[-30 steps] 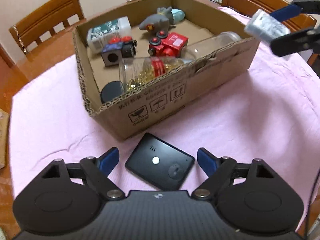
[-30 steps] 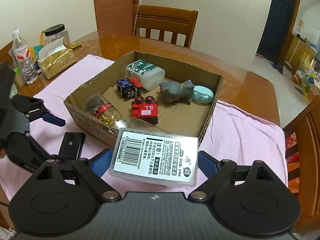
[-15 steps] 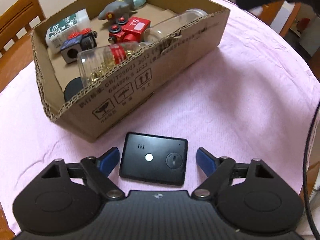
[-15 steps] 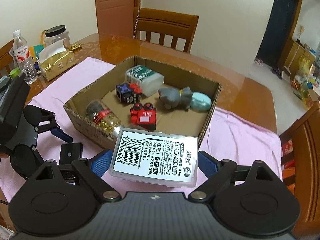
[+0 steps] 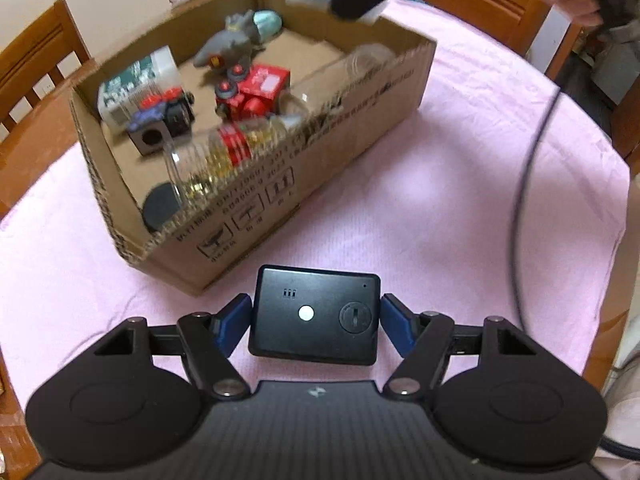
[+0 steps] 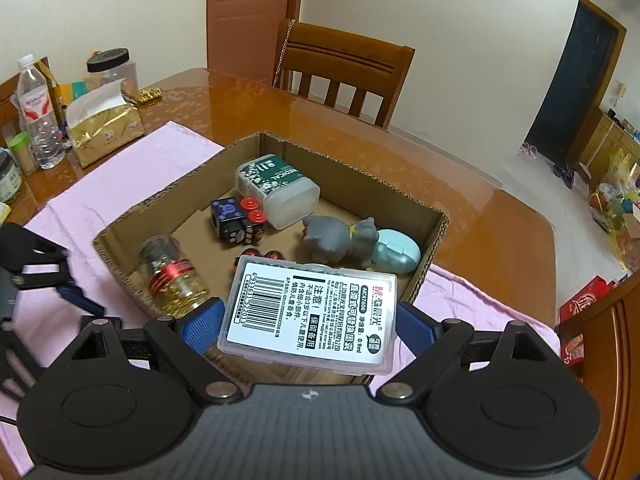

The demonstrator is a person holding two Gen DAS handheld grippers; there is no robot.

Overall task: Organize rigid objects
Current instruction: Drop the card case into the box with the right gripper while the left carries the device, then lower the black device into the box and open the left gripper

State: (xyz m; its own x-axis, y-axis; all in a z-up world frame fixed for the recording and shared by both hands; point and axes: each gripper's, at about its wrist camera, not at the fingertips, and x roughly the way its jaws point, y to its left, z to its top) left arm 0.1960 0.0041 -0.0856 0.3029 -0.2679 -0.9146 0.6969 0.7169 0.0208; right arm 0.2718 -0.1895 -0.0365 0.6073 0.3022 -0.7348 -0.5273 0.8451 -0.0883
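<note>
The left tongs [image 5: 316, 322] had just been closing on the black device [image 5: 316, 316], and their blue pads [image 5: 236, 322] met its short sides, likely to carry it to the cardboard box [image 5: 352, 128] just beyond on the pink-covered bench [image 5: 460, 200]. The right tongs [image 6: 310, 326] gripped a clear labelled case [image 6: 312, 316] above the box's near wall, presumably for dropping in. Only the right view showed the label's barcode; the left view showed that case blurred, over the box's far corner.
</note>
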